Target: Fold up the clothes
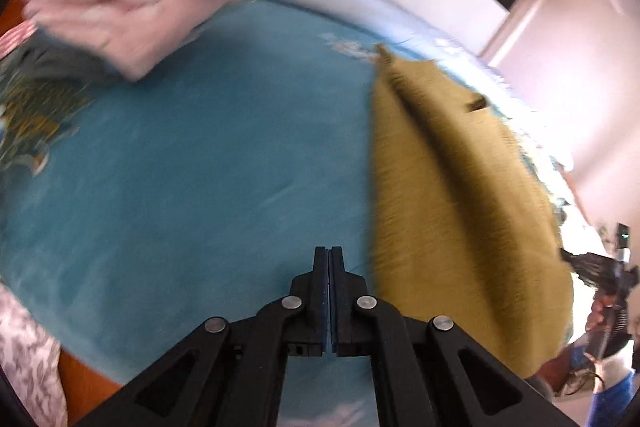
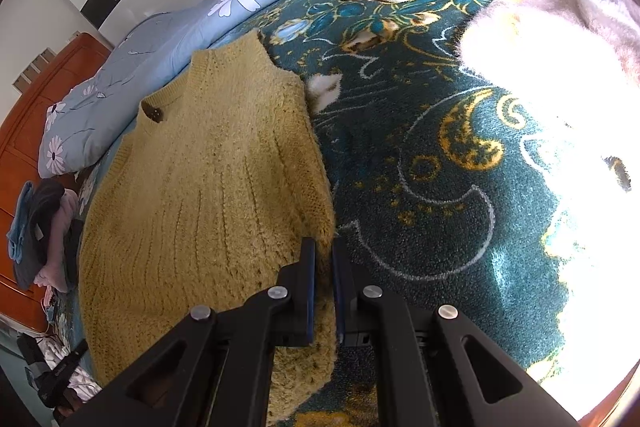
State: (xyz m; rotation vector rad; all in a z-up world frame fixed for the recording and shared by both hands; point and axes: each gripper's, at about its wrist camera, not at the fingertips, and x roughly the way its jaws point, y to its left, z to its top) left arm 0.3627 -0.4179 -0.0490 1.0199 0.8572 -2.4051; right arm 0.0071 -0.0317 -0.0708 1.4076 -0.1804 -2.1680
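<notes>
Yellow knit sweater (image 2: 208,187) lies flat on the patterned teal bedspread (image 2: 420,187), filling the left half of the right wrist frame; collar toward upper left, hem toward the bottom edge, so its long axis runs from upper left down to bottom centre. Right gripper (image 2: 323,251) sits at the sweater's right-hand edge near the hem, jaws nearly together with the fuzzy knit edge pinched between the pads. Left gripper (image 1: 329,259), in the blurred left wrist view, has jaws fully closed on nothing, over bare teal cloth; the sweater (image 1: 460,195) lies just right of its tips, running from upper centre to lower right. Judgement: the right hand already has an edge; the left is close but empty, and would need to open and shift right in its frame to take the opposite side before any fold.
</notes>
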